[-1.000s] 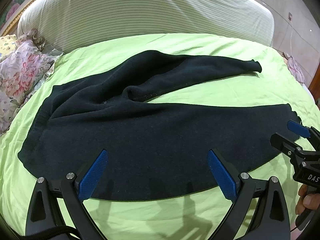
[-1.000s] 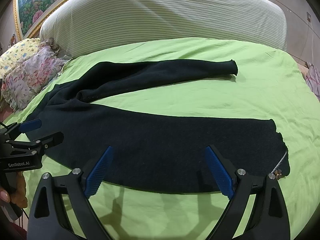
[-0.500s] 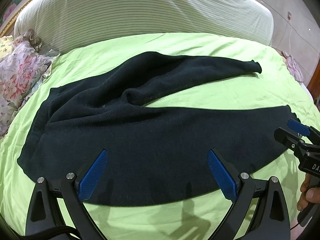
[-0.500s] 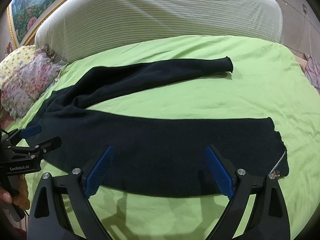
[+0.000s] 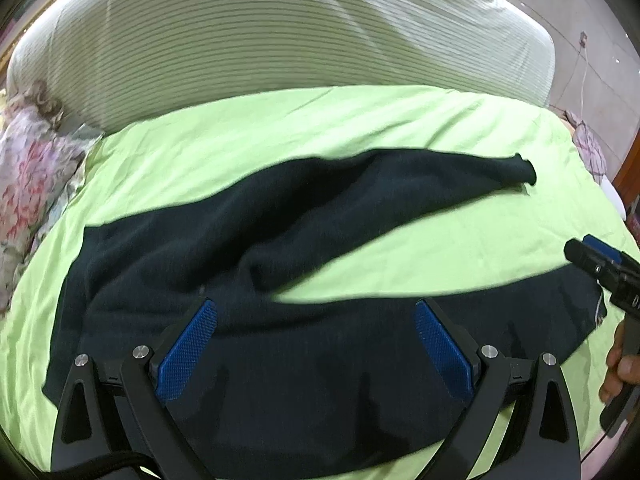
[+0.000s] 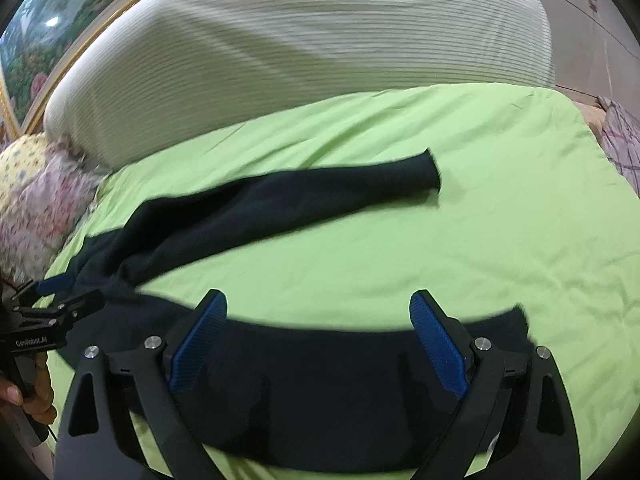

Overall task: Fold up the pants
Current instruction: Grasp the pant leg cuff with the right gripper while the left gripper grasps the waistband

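Black pants (image 5: 280,248) lie spread on a green bed sheet (image 5: 440,128), waist at the left, two legs splayed to the right. The far leg (image 6: 320,196) ends in a cuff; the near leg (image 6: 340,368) runs under my fingers. My left gripper (image 5: 316,344) is open, low over the seat and near leg, nothing between its blue pads. My right gripper (image 6: 320,340) is open over the near leg, close to its cuff end. Each gripper shows at the edge of the other's view: the right gripper (image 5: 600,264) and the left gripper (image 6: 56,300).
A striped white headboard cushion (image 6: 300,48) stands behind the bed. Flowered pillows (image 5: 28,184) lie at the left edge, patterned cloth (image 6: 624,140) at the right edge. A hand (image 5: 624,368) holds the right gripper's handle.
Both grippers have moved forward and lower over the pants, so the near leg now lies under their fingers. The pants have not been grasped.
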A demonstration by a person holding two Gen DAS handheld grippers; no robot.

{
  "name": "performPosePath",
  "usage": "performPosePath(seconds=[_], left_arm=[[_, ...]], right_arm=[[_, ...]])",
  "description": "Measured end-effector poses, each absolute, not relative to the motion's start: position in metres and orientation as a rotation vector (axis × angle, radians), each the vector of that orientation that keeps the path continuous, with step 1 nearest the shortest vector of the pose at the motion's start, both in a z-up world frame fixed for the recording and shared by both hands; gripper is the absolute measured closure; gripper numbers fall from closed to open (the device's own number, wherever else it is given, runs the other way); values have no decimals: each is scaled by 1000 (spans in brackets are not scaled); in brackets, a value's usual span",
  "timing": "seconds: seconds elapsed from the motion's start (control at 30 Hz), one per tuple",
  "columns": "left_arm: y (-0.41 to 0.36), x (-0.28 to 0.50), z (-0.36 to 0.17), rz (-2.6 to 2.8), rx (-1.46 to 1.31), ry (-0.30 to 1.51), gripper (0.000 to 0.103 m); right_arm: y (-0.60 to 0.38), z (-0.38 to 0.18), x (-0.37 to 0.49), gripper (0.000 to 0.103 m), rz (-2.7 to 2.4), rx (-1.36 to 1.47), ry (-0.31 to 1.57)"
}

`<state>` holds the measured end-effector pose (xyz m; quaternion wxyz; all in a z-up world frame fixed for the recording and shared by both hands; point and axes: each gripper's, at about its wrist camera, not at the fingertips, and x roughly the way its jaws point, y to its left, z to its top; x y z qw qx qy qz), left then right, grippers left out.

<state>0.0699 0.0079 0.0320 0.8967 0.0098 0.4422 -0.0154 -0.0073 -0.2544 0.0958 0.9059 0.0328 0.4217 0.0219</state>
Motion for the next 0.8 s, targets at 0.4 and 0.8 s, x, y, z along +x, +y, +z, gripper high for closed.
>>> performPosePath(seconds=[0.4,0.8], left_arm=[[11,160,40,-49,60,940,4],[19,256,8,-188,130,1072,4]], right_arm=[[-324,99,90,10,-4,280,932],[-385,33,179,37,10,618,1247]])
